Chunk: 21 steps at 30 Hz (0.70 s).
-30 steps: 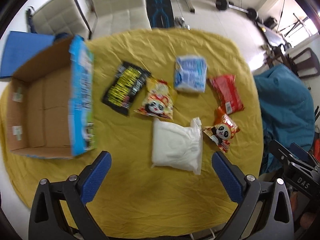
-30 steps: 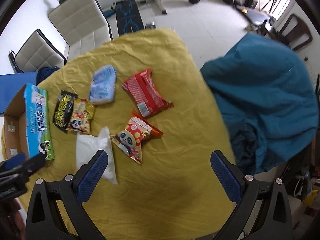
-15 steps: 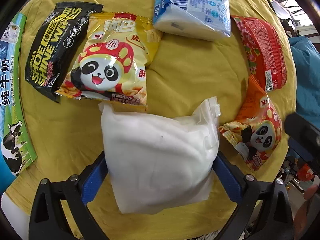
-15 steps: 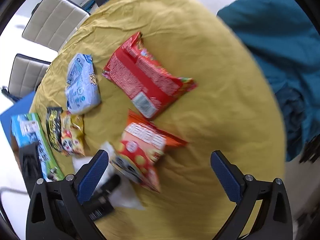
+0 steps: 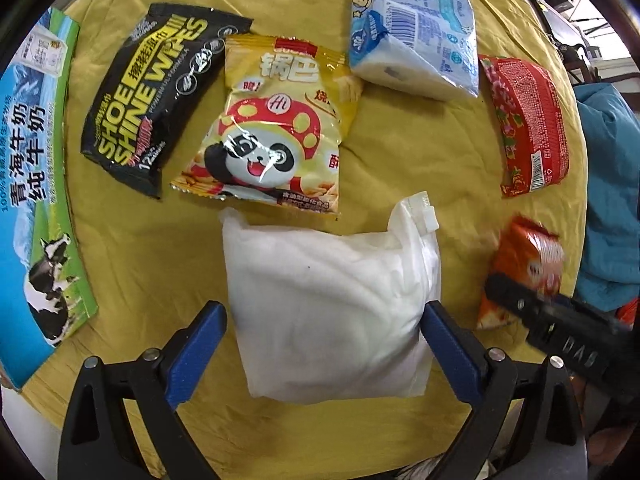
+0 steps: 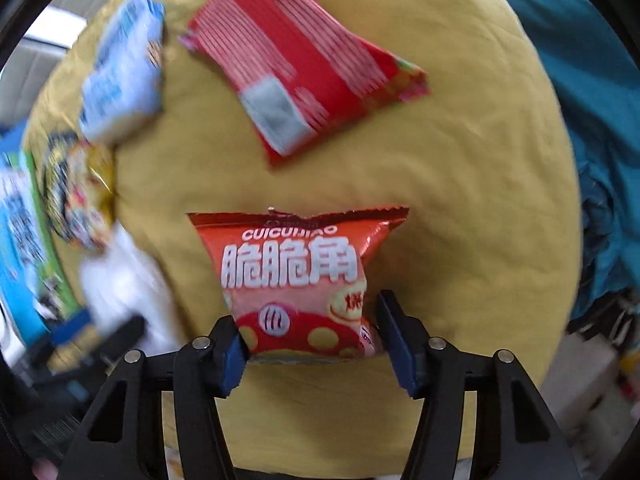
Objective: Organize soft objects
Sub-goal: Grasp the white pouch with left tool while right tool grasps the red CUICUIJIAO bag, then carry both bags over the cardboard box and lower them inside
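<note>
My left claw (image 5: pixel 325 334) is wide, pointing down at the yellow cloth (image 5: pixel 420 152), with the white pouch (image 5: pixel 332 304) between its blue pads; right pad looks to touch the pouch edge, left pad just beside it, can't tell if either presses. Just past the pouch tip sits the yellow panda bag (image 5: pixel 272 128), its lower edge touching the pouch. Far-left of the claw is the black wipes pack (image 5: pixel 148 92), partly under the panda bag. Far ahead-right is the blue tissue pack (image 5: pixel 416 28), further right the red pack (image 5: pixel 524 120). Milk box (image 5: pixel 32 184) well off to the left.

My right claw (image 6: pixel 310 340) is narrow and closing, orange snack bag (image 6: pixel 296 276) between the pads; both pads sit at the bag's lower sides, left one touching, bag pinched in there. Same bag shows blurred right of my left claw, with the right claw body over it. Ahead of the right claw: red pack (image 6: pixel 296 72), blurred; ahead-left tissue pack (image 6: pixel 124 68); white pouch (image 6: pixel 128 280) just left, smeared. Teal fabric (image 6: pixel 600 120) to the right, off the cloth
</note>
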Each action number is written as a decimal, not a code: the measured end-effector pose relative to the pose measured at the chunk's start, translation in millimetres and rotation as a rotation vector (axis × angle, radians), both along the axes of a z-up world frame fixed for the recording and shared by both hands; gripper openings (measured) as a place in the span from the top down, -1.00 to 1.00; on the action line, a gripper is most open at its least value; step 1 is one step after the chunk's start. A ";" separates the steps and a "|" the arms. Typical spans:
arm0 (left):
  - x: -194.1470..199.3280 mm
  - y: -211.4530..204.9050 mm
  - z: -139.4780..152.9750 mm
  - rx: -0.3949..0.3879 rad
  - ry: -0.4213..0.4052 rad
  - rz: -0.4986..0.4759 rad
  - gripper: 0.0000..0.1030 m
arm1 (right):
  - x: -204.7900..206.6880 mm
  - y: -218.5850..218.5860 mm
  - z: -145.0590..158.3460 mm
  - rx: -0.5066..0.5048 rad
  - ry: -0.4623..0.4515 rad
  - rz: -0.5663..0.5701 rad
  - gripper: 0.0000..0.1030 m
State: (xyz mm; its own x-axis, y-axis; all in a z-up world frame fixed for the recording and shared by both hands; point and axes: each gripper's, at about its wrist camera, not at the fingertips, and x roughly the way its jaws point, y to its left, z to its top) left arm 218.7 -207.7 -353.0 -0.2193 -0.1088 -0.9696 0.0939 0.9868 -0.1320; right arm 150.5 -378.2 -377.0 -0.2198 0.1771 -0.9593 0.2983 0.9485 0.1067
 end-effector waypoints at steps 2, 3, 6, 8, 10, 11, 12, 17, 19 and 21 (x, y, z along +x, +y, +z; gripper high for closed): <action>-8.9 4.5 -5.1 -0.015 0.016 0.016 -0.93 | -6.4 -4.5 0.8 -0.024 0.009 0.042 -0.18; -11.1 4.2 -6.3 -0.014 0.020 0.027 -0.93 | -8.0 -6.9 2.3 -0.029 0.004 0.050 -0.18; -21.1 4.6 -13.7 -0.022 0.029 0.050 -0.94 | -8.6 -12.9 8.9 -0.044 -0.028 0.056 -0.19; -22.2 3.6 -23.5 -0.025 0.039 0.056 -0.95 | -7.0 -16.2 10.4 -0.031 -0.033 0.027 -0.21; -27.8 -2.0 -29.4 -0.023 0.054 0.056 -0.97 | -5.5 -19.3 9.5 -0.015 -0.026 0.001 -0.22; -27.9 -3.1 -35.2 -0.020 0.058 0.055 -0.98 | -3.6 -25.7 8.9 -0.011 -0.027 -0.007 -0.22; -29.5 -5.2 -37.8 -0.020 0.057 0.055 -0.97 | -1.3 -26.5 7.2 -0.011 -0.029 -0.013 -0.22; -41.4 -18.0 -43.6 -0.003 0.011 0.021 -0.81 | 2.1 -33.7 -6.1 -0.031 -0.026 -0.009 -0.17; -52.5 -21.8 -29.1 0.006 -0.023 -0.007 -0.67 | 5.7 -32.4 -7.5 -0.020 -0.043 -0.034 -0.03; -60.5 -22.2 -18.8 0.005 -0.043 -0.014 -0.59 | 6.3 -32.5 -7.4 -0.027 -0.046 -0.038 0.04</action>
